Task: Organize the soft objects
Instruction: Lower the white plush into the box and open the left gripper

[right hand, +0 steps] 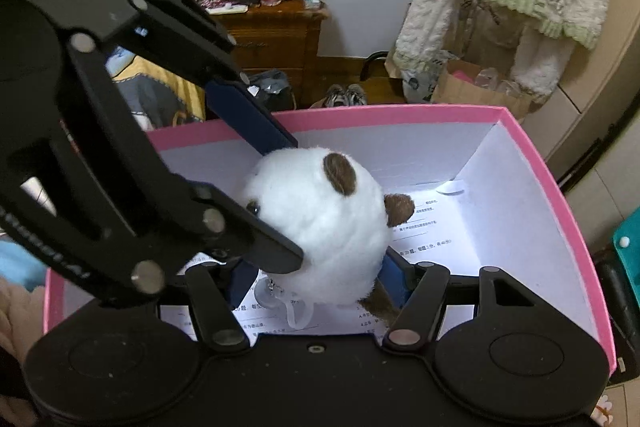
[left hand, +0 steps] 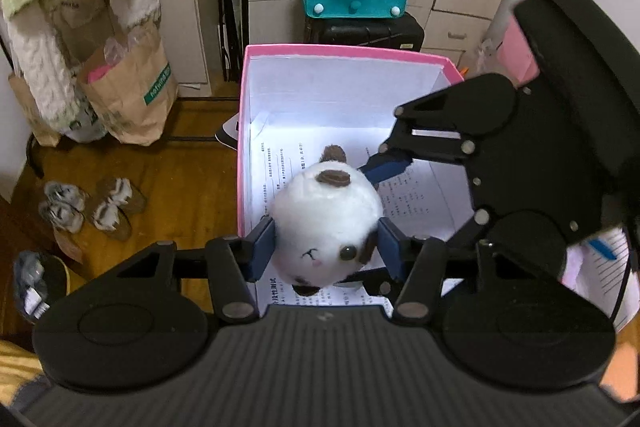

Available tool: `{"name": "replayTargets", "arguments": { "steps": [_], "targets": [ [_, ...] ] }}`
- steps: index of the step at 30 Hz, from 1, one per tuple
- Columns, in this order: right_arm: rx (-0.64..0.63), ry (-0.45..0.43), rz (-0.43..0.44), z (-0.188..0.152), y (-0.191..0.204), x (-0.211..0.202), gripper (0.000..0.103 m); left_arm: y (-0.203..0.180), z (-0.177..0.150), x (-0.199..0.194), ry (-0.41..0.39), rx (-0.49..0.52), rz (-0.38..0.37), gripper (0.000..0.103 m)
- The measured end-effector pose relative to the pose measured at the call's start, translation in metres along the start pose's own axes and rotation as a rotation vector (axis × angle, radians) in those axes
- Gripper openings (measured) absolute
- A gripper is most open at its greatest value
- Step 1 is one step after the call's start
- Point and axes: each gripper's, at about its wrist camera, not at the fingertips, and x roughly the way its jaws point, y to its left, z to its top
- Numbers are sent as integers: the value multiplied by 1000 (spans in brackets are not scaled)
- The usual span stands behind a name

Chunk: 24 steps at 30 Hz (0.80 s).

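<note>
Plush toy caught between both claws over the pink box.

Left gripper (left hand: 325, 249) clamps the white, brown-eared plush toy (left hand: 326, 227) at its sides, blue pads pressed into the fur. Right gripper (right hand: 316, 273) closes on the same toy from its own side, so the two claws cross around it. It hangs inside the pink box (right hand: 560, 195), above the printed paper sheets (left hand: 404, 197) lining the bottom.
</note>
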Motion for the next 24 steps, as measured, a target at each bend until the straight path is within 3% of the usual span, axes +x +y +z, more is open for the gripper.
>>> {"name": "replayTargets", "arguments": {
  "steps": [5,10,16,21,24],
  "targets": [
    [-40,25,4,1,-4,4,68,-8,1,3,3,44,33,51],
    [-99,41,16,0,-6,1,68,-6,-3,3,-7,21,28,50],
    [-51,84,43,2,-13,10,65,-5,-8,6,-17,-1,14,41],
    [-81,76,18,-1,-14,11,66,-8,-10,2,-63,0,46,35],
    [-73,51,29,-1,-15,8,65,-6,-10,5,-47,-22,37,32]
  ]
}}
